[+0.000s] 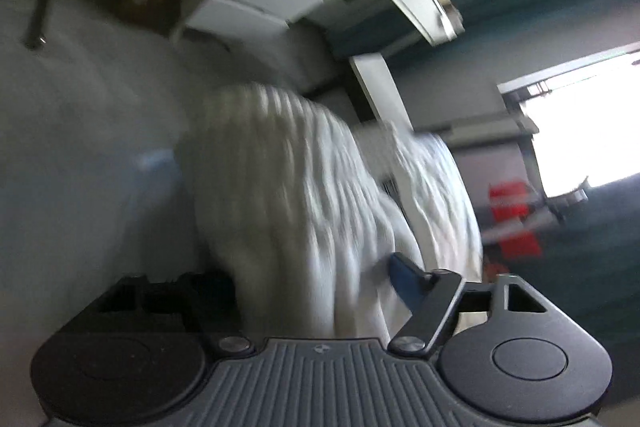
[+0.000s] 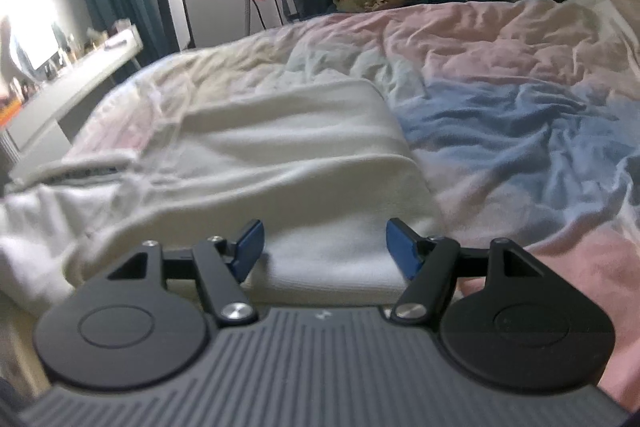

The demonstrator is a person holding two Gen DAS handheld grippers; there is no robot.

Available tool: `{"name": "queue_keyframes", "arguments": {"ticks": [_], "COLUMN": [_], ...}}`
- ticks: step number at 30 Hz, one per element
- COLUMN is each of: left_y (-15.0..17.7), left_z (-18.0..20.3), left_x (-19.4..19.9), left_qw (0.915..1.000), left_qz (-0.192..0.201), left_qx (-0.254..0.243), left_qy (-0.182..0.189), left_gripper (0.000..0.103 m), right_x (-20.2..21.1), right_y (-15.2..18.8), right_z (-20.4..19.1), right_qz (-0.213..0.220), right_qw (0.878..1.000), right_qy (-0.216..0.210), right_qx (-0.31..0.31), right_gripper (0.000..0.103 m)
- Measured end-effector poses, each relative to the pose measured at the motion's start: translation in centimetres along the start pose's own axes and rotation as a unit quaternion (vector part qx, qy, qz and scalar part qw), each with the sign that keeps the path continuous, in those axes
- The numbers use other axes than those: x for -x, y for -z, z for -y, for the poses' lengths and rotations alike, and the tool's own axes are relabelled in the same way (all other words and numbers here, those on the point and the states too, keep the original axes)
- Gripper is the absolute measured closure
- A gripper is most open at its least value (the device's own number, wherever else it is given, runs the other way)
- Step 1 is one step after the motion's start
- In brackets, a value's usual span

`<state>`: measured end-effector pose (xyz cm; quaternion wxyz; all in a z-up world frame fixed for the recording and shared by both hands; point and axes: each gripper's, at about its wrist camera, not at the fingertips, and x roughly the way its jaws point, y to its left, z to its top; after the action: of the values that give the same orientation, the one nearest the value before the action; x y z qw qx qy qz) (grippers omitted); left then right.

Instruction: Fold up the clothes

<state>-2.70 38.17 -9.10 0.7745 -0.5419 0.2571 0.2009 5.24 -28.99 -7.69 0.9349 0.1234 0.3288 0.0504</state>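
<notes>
A white garment (image 2: 256, 163) lies rumpled on the bed's pastel pink-and-blue duvet (image 2: 500, 75), partly folded. The right gripper (image 2: 324, 247) hovers just over its near edge, blue pads (image 2: 402, 247) wide apart and holding nothing. In the blurred, tilted left wrist view, white ribbed fabric (image 1: 288, 187) drapes between the left gripper's (image 1: 320, 287) jaws; whether they grip it I cannot tell.
</notes>
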Motion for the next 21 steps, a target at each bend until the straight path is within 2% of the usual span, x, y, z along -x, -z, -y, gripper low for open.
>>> {"name": "queue_keyframes", "arguments": {"ticks": [2,4,5,6,9,11,13,15,16,18,21], "left_y": [-0.6,-0.3,0.0,0.4,2.0,3.5,5.6,8.4,9.7,12.5,17.5], "left_z": [0.5,2.2,3.2,4.4,7.9,10.7,13.7,17.2,18.6,21.5,25.9], "left_x": [-0.6,-0.7,-0.6,-0.5,0.1,0.8,1.6,2.5,3.0,4.1,5.3], "left_qw": [0.9996,0.9974,0.9948,0.9909,0.9754,0.9568,0.9347,0.9029,0.8895,0.871,0.8513], "left_qz": [0.012,0.028,0.042,0.058,0.099,0.134,0.176,0.225,0.243,0.268,0.285], "left_qx": [0.0,-0.043,-0.072,-0.102,-0.176,-0.232,-0.285,-0.347,-0.37,-0.402,-0.439], "left_qy": [-0.024,-0.05,-0.059,-0.066,-0.089,-0.114,-0.119,-0.118,-0.113,-0.088,-0.045], "left_gripper": [0.042,0.048,0.055,0.063,0.076,0.08,0.081,0.082,0.082,0.082,0.083], "right_x": [0.5,0.1,-0.4,-0.9,-1.9,-1.9,-1.7,-1.6,-1.4,-1.0,-0.4], "right_y": [0.0,0.4,0.6,0.8,1.1,1.0,0.9,0.8,0.7,0.4,-0.2], "right_z": [-0.4,-1.1,-1.3,-1.5,-1.6,-1.4,-1.2,-0.9,-0.7,-0.5,0.3], "right_qz": [0.008,0.006,-0.005,-0.012,-0.025,-0.026,-0.025,-0.024,-0.022,-0.017,-0.009], "right_qw": [1.0,1.0,1.0,0.999,0.999,0.999,0.999,1.0,1.0,1.0,1.0], "right_qy": [-0.012,0.0,0.007,0.011,0.016,0.012,0.006,0.002,0.0,-0.005,-0.011], "right_qx": [-0.002,0.013,0.023,0.03,0.04,0.032,0.022,0.015,0.01,-0.001,-0.023], "right_gripper": [0.034,0.034,0.034,0.033,0.032,0.032,0.032,0.032,0.033,0.034,0.033]}}
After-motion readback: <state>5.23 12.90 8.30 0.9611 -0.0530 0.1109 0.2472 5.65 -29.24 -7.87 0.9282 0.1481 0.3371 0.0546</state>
